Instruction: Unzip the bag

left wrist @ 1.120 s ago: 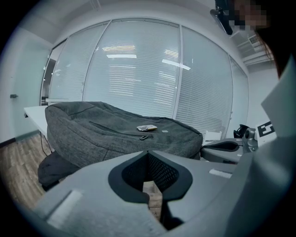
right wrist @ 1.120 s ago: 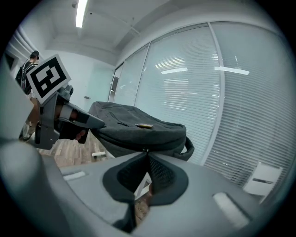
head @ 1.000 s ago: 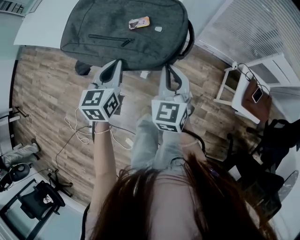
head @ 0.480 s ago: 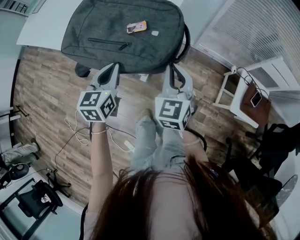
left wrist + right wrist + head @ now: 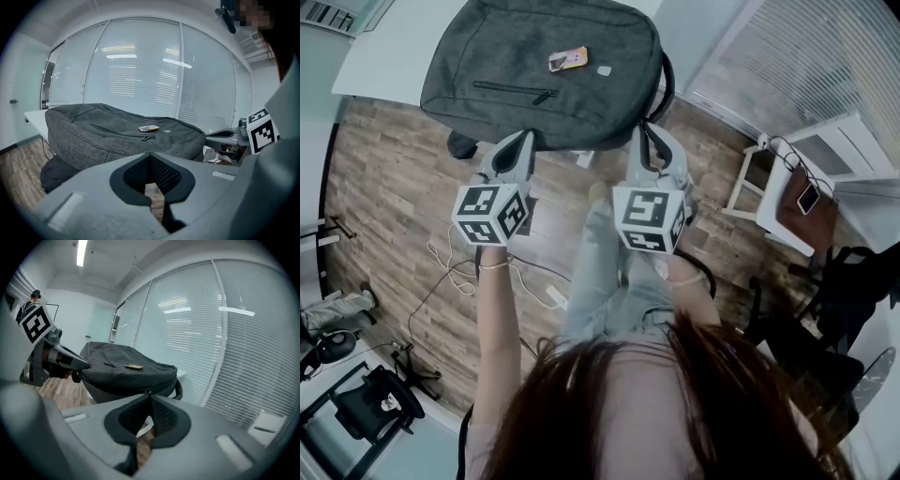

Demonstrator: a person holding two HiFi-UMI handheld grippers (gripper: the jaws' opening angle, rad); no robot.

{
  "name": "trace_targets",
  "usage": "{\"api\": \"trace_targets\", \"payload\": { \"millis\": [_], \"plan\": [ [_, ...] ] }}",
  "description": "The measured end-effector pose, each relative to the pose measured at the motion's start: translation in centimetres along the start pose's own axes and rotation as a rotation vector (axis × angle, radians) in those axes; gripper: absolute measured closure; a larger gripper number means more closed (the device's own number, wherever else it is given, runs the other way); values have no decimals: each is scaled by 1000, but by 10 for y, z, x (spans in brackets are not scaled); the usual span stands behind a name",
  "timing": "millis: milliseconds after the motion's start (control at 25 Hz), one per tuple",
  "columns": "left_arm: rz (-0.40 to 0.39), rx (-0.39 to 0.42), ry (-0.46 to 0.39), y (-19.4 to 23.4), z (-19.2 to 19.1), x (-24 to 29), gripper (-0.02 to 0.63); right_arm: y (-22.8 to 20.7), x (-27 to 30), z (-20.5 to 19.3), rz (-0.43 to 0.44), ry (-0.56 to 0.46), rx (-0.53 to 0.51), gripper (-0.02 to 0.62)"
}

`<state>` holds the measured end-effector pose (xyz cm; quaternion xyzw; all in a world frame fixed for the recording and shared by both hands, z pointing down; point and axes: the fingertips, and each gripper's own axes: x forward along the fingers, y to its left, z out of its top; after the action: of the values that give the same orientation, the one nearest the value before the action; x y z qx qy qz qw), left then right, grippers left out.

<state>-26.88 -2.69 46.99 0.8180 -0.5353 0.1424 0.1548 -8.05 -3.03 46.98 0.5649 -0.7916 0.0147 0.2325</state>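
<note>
A grey backpack (image 5: 534, 47) lies flat on a white table (image 5: 384, 56), with a closed front-pocket zipper (image 5: 511, 89) and a small yellow packet (image 5: 568, 59) on top. My left gripper (image 5: 525, 139) is shut and empty, its tips just short of the bag's near edge. My right gripper (image 5: 639, 131) is also shut, its tips right at the bag's near right side by the carry handle (image 5: 667, 80). In the left gripper view the bag (image 5: 108, 131) and its zipper pull (image 5: 146, 138) lie ahead of the closed jaws. The right gripper view shows the bag (image 5: 122, 373) close in front.
Wooden floor lies below the table, with white cables (image 5: 450, 262) at the left. A white stool (image 5: 769, 178) with a phone stands at the right, dark office chairs (image 5: 380, 403) further back. Blinds cover the glass wall (image 5: 140, 70) behind the bag.
Both grippers have moved forward toward the bag. The right gripper's tips now reach the bag's edge. Both stay shut.
</note>
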Motion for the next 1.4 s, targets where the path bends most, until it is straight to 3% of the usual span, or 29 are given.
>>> {"api": "trace_targets", "payload": {
  "millis": [360, 640, 1400],
  "plan": [
    [-24, 13, 15, -2, -2, 0, 603, -6, 2, 4, 39, 22, 42, 584],
    [-43, 18, 14, -3, -1, 0, 603, -12, 4, 6, 177, 85, 179, 584],
    [-77, 26, 14, -4, -3, -1, 603, -32, 21, 5, 255, 177, 88, 584]
  ]
}}
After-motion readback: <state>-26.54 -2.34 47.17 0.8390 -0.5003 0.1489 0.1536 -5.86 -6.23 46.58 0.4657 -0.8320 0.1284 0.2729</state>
